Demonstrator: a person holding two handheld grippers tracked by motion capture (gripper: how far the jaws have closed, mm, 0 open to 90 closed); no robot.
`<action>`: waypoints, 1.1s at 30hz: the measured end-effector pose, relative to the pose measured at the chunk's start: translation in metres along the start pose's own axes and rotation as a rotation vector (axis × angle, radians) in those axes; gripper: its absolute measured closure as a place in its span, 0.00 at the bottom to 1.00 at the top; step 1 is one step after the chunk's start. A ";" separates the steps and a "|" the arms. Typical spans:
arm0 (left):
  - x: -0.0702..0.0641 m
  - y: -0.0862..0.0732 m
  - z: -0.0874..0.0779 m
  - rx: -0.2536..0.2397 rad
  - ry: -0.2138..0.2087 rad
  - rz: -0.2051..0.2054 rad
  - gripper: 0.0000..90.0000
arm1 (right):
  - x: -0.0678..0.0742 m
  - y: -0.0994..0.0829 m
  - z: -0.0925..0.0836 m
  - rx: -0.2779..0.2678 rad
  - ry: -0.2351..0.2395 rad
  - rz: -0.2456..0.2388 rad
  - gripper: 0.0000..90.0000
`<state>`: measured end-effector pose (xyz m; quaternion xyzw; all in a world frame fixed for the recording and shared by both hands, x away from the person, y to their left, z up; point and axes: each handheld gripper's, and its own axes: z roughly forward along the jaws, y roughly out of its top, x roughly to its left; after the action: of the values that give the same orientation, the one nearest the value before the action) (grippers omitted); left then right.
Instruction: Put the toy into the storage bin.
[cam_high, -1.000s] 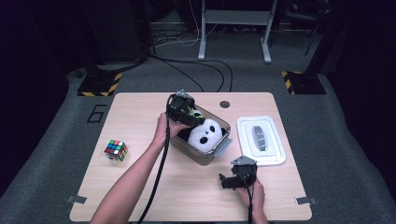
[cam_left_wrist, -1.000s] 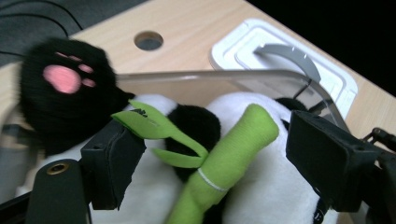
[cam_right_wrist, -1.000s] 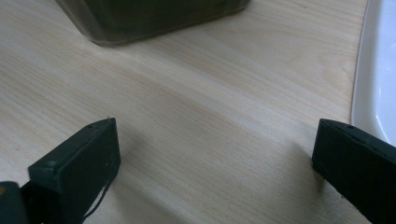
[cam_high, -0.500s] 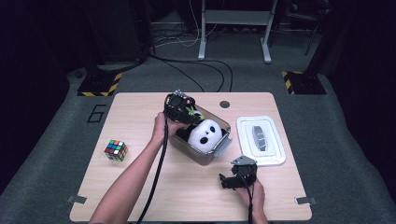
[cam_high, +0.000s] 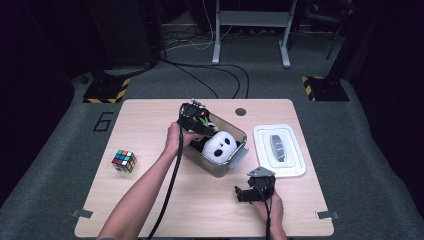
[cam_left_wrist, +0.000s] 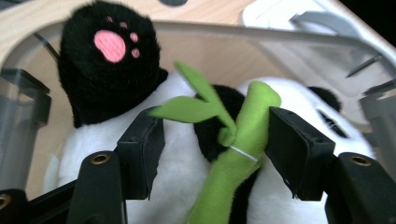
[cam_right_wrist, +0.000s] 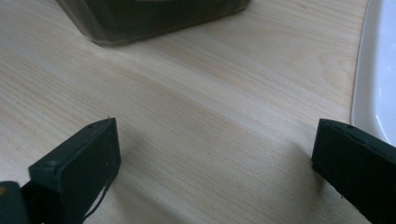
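Note:
A black-and-white plush panda (cam_high: 220, 146) lies in a clear plastic bin (cam_high: 239, 134) at the table's middle. My left gripper (cam_high: 202, 127) reaches into the bin's far left end from above. In the left gripper view its jaws have just been closing. They now sit on the panda's (cam_left_wrist: 109, 70) front, with its green bamboo stalk (cam_left_wrist: 250, 126) and black arm between them. The right pad presses the stalk and the left pad meets a leaf and white fur. My right gripper (cam_high: 240, 192) rests low over bare table in front of the bin, open (cam_right_wrist: 215, 149).
The bin's white lid (cam_high: 280, 150) lies flat to the right of the bin, its edge (cam_right_wrist: 380, 70) close to my right gripper. A colourful puzzle cube (cam_high: 124, 161) sits on the wooden table (cam_high: 150, 125) at the left. The bin's corner (cam_right_wrist: 154, 18) stands just ahead of the right jaws.
The left hand has shifted slightly over the bin's far end, settling onto the panda. The right hand and gripper have stayed where they were.

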<state>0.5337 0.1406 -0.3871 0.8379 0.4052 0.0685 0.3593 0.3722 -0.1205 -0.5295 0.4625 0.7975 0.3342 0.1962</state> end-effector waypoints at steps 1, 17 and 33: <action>0.000 0.000 -0.003 -0.014 -0.001 -0.003 0.40 | 0.000 0.000 0.000 -0.001 -0.002 0.001 0.01; 0.015 -0.011 -0.002 0.021 0.077 -0.060 0.63 | 0.000 0.000 0.000 0.000 0.000 -0.001 0.01; 0.011 -0.009 0.003 0.082 0.148 -0.027 0.59 | 0.000 0.000 0.000 0.000 0.001 -0.001 0.01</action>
<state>0.5370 0.1506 -0.3971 0.8390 0.4445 0.1088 0.2945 0.3723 -0.1204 -0.5296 0.4620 0.7977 0.3345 0.1959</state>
